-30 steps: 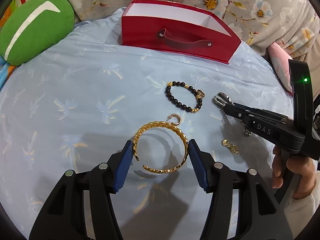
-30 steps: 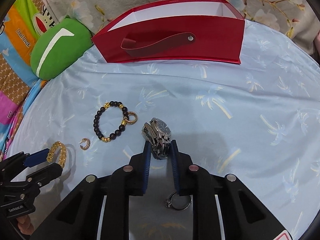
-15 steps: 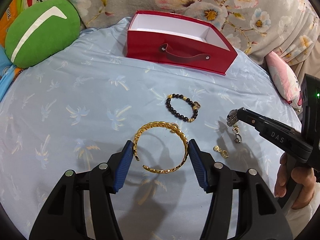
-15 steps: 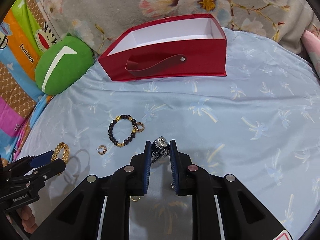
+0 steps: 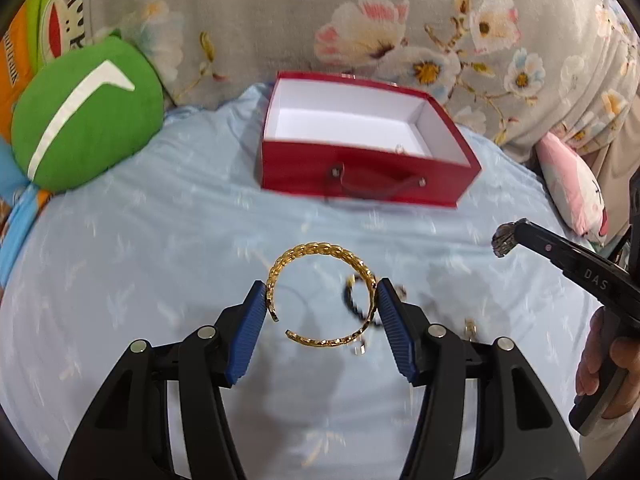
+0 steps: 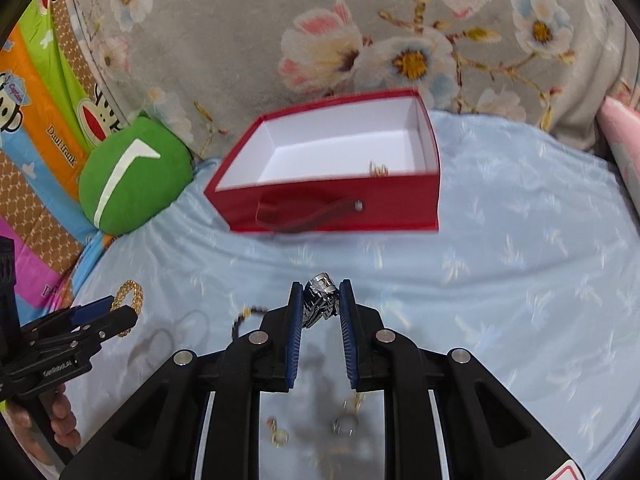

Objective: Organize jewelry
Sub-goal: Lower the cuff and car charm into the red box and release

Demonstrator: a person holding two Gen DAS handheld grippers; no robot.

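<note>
Left wrist view: left gripper [image 5: 322,306] clamped gold bangle [image 5: 320,258]; right gripper [image 6: 320,300] pinched watch [image 6: 320,294]. Best released low inside red box [image 5: 360,176].

A pale blue sheet [image 6: 520,280] printed with palm trees covers the bed, backed by grey flowered fabric [image 6: 360,20], with a green cushion [image 5: 80,120] at its far left edge.
</note>
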